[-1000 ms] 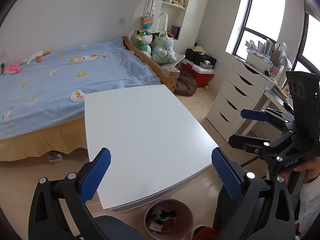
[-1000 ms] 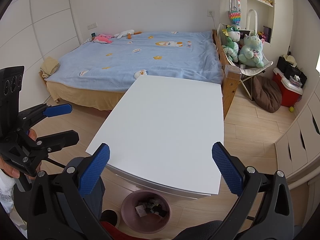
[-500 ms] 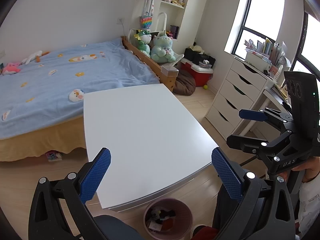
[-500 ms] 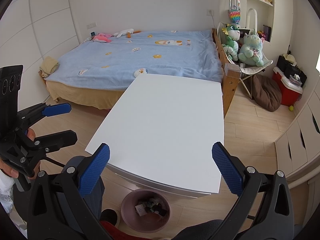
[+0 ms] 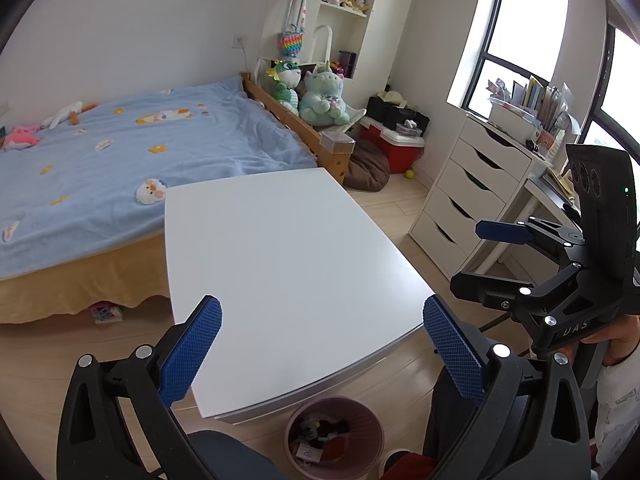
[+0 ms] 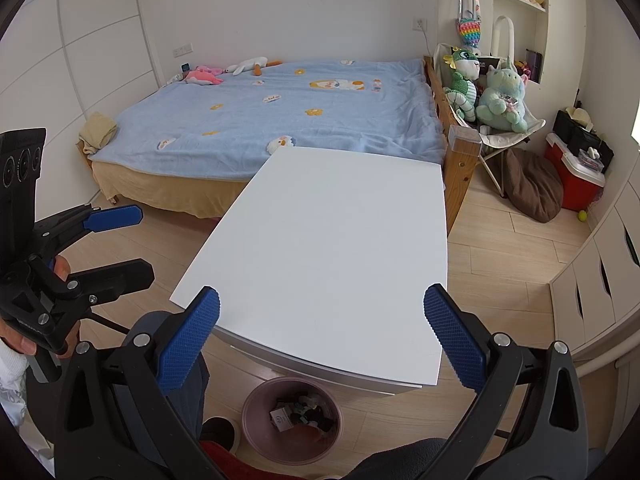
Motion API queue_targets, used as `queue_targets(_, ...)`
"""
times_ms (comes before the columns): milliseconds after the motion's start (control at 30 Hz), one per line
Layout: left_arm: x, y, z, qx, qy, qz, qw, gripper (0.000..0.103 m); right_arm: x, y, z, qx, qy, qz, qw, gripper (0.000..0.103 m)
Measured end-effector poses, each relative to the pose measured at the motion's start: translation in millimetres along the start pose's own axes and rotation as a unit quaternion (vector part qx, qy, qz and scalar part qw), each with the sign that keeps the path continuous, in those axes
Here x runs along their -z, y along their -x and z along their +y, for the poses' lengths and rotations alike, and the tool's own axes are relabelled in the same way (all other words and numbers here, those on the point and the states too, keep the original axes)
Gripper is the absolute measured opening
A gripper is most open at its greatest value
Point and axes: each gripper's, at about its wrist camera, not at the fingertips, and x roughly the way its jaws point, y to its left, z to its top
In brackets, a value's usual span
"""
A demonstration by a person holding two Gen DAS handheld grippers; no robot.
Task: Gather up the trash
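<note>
A pink round trash bin (image 5: 334, 436) (image 6: 292, 420) stands on the floor under the near edge of a white table (image 5: 280, 272) (image 6: 332, 248), with several scraps inside. My left gripper (image 5: 320, 348) hovers over the table's near edge, open, with nothing between its blue pads. My right gripper (image 6: 320, 340) is open and empty too, above the same edge. Each gripper shows in the other's view: the right one (image 5: 492, 264) at the right, the left one (image 6: 120, 244) at the left. No trash is visible on the tabletop.
A bed with a blue blanket (image 6: 280, 112) lies behind the table, plush toys (image 5: 312, 92) at its foot. A white drawer unit (image 5: 464, 200) stands right, with a red cooler (image 5: 396, 148) and brown cushion (image 6: 532, 184) nearby. A person's legs (image 6: 180, 368) are beside the bin.
Both views shifted very slightly; the table and bin keep their places. Both grippers stay open and empty.
</note>
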Motion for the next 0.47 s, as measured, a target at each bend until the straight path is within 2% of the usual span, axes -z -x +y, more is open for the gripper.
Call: queue_targets(467, -1.9, -2.5, -3.3, 0.0, 0.003, 0.004, 1.0, 0.097, 1.5, -0.2, -1.2, 0.0, -0.002, 0.001, 1.0, 0.1)
